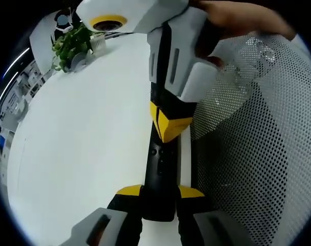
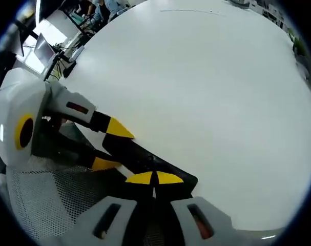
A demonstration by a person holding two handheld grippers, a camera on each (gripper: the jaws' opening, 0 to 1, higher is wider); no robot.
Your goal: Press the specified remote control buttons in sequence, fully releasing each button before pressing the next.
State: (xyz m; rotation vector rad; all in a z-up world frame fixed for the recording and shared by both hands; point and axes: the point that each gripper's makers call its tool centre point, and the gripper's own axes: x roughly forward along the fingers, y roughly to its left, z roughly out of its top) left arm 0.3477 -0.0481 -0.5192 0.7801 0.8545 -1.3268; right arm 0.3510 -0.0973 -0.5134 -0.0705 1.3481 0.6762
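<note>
Now left tool (image 1: 159, 192) grips remote (image 1: 159, 169) | right tool (image 2: 154, 178) clenched, tips on remote.

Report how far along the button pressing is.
Done: the left tool is clamped on the black remote, steadying it at the white table. In hand: the right tool, jaws shut, rests its tip on the remote's face, so a press looks under way. Left: releasing it and any further buttons. Which button this is, or how many are already pressed, cannot be told.
</note>
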